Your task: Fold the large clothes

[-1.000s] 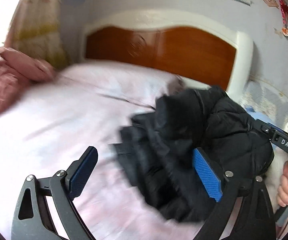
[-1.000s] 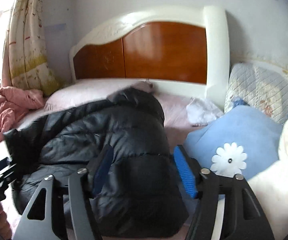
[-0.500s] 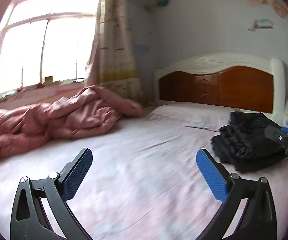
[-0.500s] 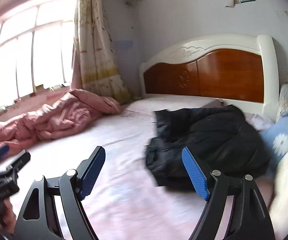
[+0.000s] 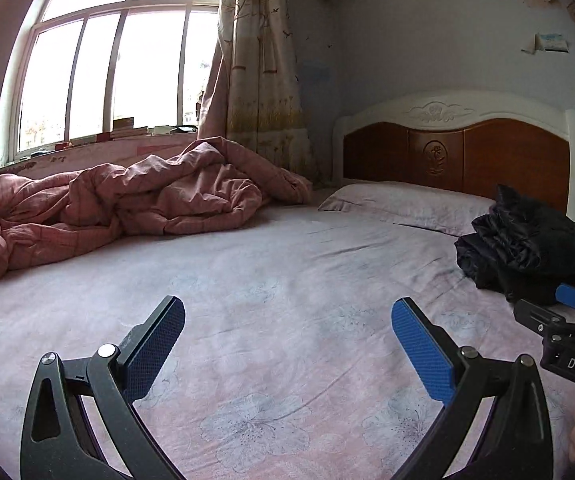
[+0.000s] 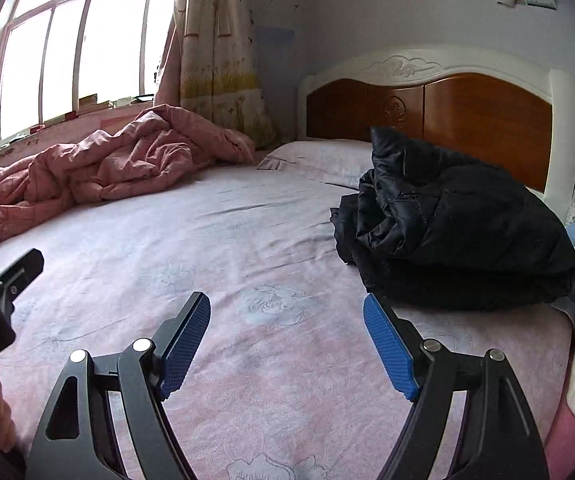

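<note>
Black jacket (image 6: pixel 455 232) folded into a compact bundle, resting on bed (image 6: pixel 247 240) near headboard (image 6: pixel 487 116). Left gripper (image 5: pixel 287 344) and right gripper (image 6: pixel 287 336) both empty, jaws wide, well apart from bundle. Fold judged complete; nothing further visible to fold.

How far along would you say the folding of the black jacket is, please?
Done, by the look of it: the black puffer jacket lies bundled by the headboard on the pink bedsheet. In hand: nothing; left gripper and right gripper have open, empty jaws. Left: nothing visible.
</note>
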The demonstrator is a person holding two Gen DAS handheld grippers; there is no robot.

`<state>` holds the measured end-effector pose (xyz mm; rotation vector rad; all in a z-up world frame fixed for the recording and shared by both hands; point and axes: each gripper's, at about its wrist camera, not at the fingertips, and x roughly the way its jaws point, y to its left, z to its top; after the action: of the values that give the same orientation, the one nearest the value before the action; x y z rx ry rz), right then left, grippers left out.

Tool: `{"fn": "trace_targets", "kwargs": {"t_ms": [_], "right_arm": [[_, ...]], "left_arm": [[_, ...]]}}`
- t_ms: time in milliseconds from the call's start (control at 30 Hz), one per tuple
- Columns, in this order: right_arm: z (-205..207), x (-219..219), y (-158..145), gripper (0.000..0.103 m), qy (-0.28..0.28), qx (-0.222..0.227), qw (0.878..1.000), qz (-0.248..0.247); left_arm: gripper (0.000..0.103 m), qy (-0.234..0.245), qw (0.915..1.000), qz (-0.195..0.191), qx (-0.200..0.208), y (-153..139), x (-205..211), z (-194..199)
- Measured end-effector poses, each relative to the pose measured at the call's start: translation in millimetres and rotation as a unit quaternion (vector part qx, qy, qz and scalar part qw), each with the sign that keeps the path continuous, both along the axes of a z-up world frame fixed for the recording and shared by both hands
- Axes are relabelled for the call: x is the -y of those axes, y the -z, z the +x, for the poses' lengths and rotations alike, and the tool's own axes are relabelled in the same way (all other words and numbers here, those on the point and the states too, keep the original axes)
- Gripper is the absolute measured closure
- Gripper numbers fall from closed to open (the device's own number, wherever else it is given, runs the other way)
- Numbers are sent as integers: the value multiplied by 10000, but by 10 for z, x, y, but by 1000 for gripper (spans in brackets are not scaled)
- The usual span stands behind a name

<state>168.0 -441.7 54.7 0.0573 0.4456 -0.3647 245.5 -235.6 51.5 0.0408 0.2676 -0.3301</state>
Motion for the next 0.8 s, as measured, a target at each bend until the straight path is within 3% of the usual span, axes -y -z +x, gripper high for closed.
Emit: {"fn": "trace_targets", "kwargs": {"t_ms": [133, 800], "right_arm": [[-28, 19, 22, 22, 98, 17, 10000, 4], [27, 67, 29, 22, 169, -124, 9998, 31]], "left_arm": [[0, 82, 9998, -163, -117, 5, -57, 41], [0, 107, 9999, -3, 93, 29, 5, -6]]}}
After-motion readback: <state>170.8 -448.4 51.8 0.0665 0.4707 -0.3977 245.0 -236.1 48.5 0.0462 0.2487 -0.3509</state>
